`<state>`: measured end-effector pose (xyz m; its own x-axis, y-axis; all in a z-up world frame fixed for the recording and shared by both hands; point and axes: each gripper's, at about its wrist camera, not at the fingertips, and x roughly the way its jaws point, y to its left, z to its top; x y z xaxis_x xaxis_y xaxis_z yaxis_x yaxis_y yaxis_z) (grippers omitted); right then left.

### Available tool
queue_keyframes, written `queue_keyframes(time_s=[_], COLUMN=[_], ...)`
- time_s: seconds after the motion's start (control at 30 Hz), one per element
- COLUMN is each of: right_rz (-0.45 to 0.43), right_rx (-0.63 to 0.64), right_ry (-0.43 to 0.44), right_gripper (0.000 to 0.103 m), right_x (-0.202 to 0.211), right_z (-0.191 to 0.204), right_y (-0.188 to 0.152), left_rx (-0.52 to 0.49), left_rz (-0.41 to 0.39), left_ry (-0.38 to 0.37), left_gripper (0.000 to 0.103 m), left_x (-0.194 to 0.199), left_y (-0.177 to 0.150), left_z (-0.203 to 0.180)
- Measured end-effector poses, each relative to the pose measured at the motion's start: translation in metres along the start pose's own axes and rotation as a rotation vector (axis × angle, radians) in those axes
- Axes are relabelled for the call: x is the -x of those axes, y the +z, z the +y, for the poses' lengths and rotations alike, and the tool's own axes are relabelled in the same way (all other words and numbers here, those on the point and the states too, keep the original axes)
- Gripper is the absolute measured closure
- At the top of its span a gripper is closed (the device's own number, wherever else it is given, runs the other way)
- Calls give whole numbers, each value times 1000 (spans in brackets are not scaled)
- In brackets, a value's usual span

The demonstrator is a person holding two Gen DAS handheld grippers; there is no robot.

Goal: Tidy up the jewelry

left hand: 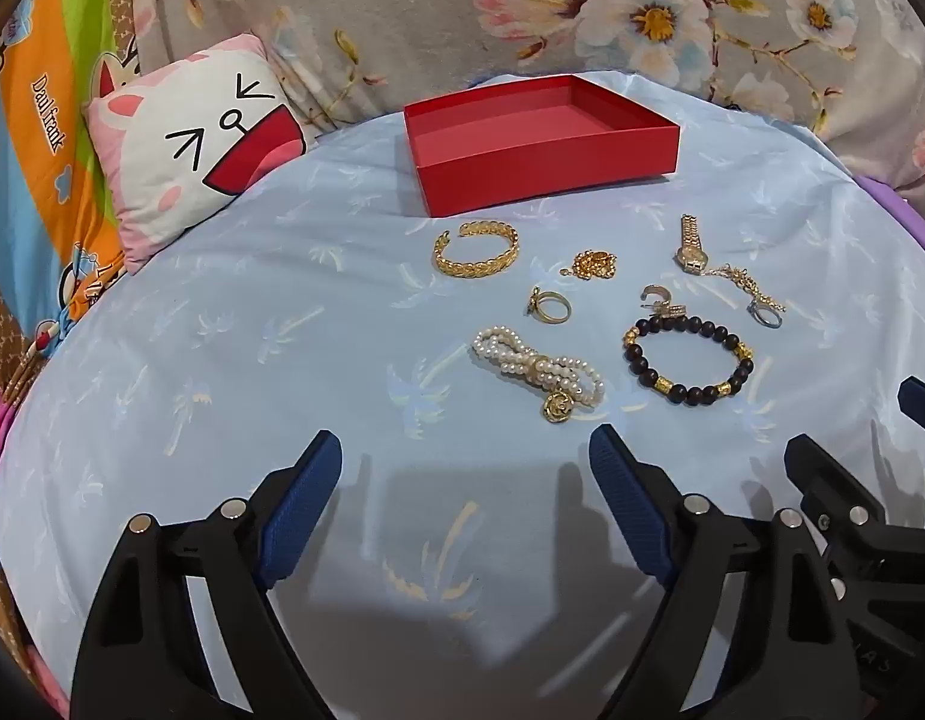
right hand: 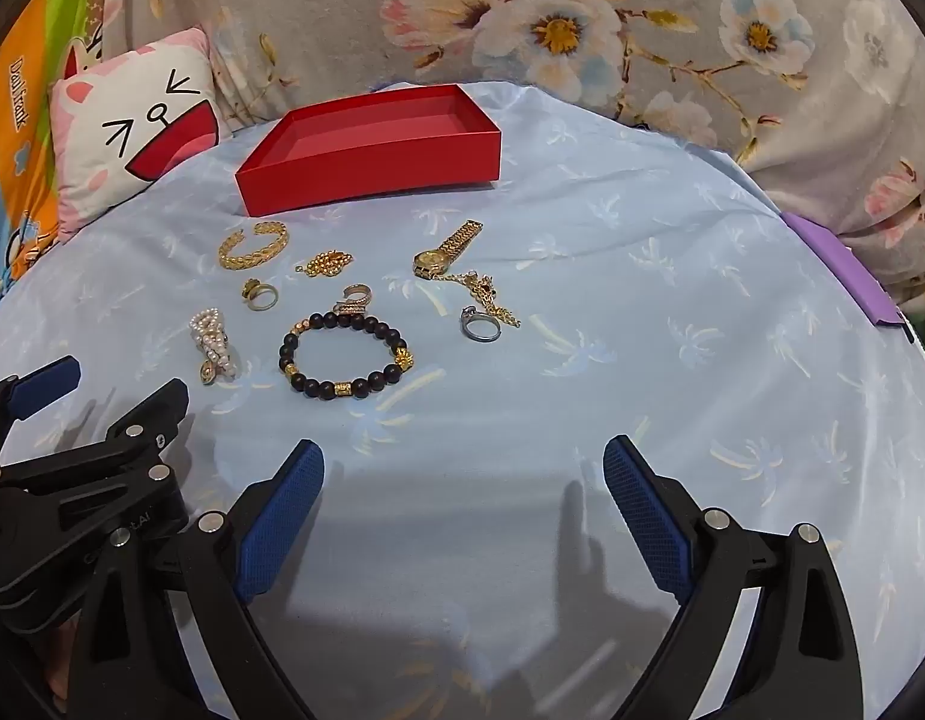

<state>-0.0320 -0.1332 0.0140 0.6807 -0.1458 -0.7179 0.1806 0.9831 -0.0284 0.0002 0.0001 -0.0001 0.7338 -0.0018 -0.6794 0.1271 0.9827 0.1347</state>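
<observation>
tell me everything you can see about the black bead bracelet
The black bead bracelet is a closed loop of round, matte dark beads, broken up by a few gold spacer beads. It lies flat on the light blue sheet, in front of the other jewelry. A small gold earring touches its far edge. Neither gripper touches it.

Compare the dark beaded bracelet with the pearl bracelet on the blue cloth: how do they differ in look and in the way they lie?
The dark beaded bracelet has large dark beads with a few gold ones; the pearl bracelet has small white pearls in several strands and a round gold charm. The dark one lies open as a ring; the pearl one lies bunched into a long bundle. Both rest loose on the blue cloth, outside the red box, untouched by either gripper.
</observation>
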Motion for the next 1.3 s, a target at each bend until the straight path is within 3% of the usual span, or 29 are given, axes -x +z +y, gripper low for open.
queue_keyframes(time_s=[1.3], right_rz=[12], right_rx=[2], right_ry=[1], right_gripper=[10], right_x=[-3], right_z=[0], right_y=[-4], left_rx=[-3], left_rz=[28], left_ry=[-8], left_gripper=[21], left_x=[-4], left_y=[0], left_z=[0])
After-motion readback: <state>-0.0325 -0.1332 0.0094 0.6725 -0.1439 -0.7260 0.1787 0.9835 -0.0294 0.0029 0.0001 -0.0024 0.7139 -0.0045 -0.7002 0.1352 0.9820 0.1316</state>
